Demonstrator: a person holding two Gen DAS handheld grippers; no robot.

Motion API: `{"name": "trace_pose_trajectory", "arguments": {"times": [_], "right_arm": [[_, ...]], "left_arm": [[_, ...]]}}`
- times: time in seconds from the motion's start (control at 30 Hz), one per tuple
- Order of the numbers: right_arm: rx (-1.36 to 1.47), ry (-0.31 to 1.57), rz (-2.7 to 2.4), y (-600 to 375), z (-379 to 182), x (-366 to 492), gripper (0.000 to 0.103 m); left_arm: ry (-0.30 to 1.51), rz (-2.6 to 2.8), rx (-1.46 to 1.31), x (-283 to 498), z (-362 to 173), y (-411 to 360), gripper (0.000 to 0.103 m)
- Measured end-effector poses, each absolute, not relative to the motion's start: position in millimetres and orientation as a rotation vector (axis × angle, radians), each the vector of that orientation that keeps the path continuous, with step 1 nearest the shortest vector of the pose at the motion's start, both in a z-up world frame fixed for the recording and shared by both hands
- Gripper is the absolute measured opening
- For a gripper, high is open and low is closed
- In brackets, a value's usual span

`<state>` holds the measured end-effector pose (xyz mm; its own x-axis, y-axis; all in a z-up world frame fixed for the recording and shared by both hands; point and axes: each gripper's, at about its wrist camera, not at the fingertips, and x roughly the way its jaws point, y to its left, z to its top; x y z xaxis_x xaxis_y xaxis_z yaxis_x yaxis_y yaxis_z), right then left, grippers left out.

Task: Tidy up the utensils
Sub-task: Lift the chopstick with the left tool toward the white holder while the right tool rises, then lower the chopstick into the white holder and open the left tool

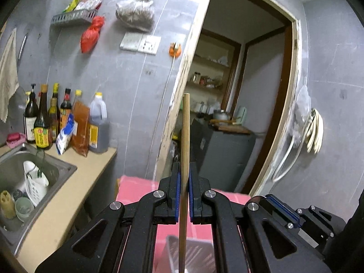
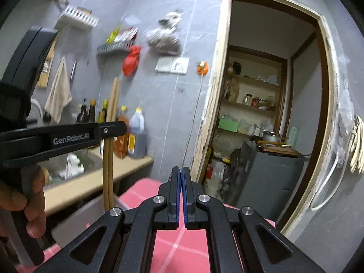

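My left gripper (image 1: 184,168) is shut on a long wooden utensil handle (image 1: 185,136) that stands upright between its blue pads. The handle's lower end hangs over a clear plastic basket (image 1: 195,252) on the pink checked table (image 1: 134,188). In the right wrist view the left gripper (image 2: 113,129) shows at the left, holding the same wooden handle (image 2: 108,159) above the grey basket (image 2: 77,218). My right gripper (image 2: 181,170) is shut and empty, to the right of the basket over the pink table (image 2: 182,245).
A counter (image 1: 75,195) at the left holds a steel sink (image 1: 25,170) with dishes and a row of sauce bottles (image 1: 66,122). Wall shelves and hanging bags (image 1: 134,13) are above. An open doorway (image 1: 245,91) leads to a room with shelves and a grey cabinet (image 1: 225,154).
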<state>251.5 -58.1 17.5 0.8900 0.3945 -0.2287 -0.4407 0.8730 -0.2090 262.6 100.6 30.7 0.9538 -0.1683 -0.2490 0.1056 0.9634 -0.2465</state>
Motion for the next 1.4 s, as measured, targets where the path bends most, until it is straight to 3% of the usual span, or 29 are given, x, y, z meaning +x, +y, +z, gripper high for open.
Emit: {"name": "trace_pose_trajectory", "arguments": {"times": [0.47, 0.57, 0.67, 0.83, 0.9, 1.03, 1.1, 1.17, 1.4], "right_arm": [[-0.251, 0.335, 0.509, -51, -21, 252, 0.003], [-0.216, 0.37, 0.528, -55, -21, 253, 0.004], [-0.161, 0.404, 0.539, -63, -17, 253, 0.02], [-0.068, 0.401, 0.482, -94, 3, 244, 0.034], [-0.027, 0.391, 0.45, -114, 12, 239, 0.057], [0.019, 0.379, 0.377, -162, 28, 229, 0.075], [0.04, 0.386, 0.346, -186, 32, 227, 0.087], [0.051, 0.404, 0.317, -209, 34, 227, 0.092], [0.079, 0.533, 0.259, -277, 15, 244, 0.1]], "left_arm": [[0.426, -0.181, -0.261, 259, -10, 101, 0.004], [0.455, -0.18, -0.272, 258, -9, 101, 0.009], [0.458, -0.181, -0.29, 253, -6, 102, 0.029], [0.421, -0.182, -0.303, 240, 11, 98, 0.039], [0.391, -0.193, -0.3, 232, 22, 89, 0.051], [0.365, -0.245, -0.292, 226, 38, 68, 0.051], [0.371, -0.286, -0.294, 226, 45, 49, 0.061], [0.364, -0.311, -0.302, 227, 49, 34, 0.071], [0.45, -0.394, -0.301, 252, 41, -26, 0.071]]}}
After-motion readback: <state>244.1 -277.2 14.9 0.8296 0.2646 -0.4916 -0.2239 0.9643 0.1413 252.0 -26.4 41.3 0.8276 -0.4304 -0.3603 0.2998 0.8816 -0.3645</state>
